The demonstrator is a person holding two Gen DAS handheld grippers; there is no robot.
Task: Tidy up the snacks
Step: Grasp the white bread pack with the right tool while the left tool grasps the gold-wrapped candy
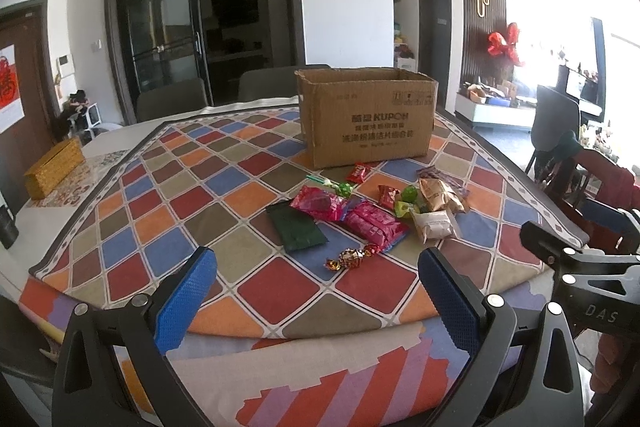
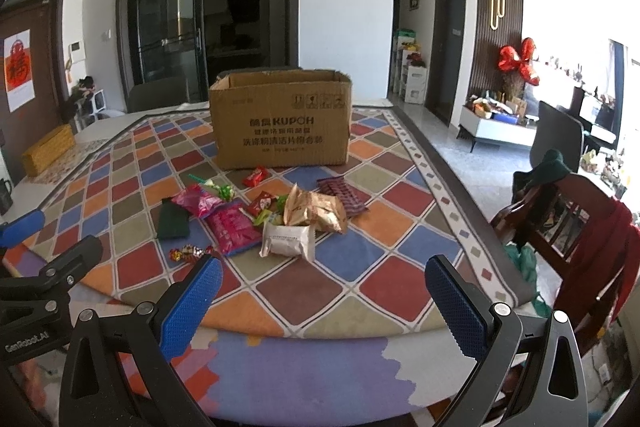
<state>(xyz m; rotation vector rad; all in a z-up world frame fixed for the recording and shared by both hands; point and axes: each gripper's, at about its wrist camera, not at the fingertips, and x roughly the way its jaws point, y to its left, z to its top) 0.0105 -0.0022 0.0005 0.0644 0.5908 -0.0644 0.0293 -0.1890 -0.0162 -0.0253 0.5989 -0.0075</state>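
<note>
green packet [image 1: 295, 225] flat, long axis toward box [image 1: 366, 117]

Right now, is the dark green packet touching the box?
Apart. The left wrist view shows the green packet lying well short of the box, with bare patterned cloth between them.

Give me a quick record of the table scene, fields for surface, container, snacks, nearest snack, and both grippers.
surface: checkered cloth over the table
container: open cardboard box, upright, behind the snacks
snacks: loose pile in front of the box, including dark green packet, pink packets, white packet
nearest snack: foil-wrapped candy
left gripper: open, holding nothing
right gripper: open, holding nothing
</note>
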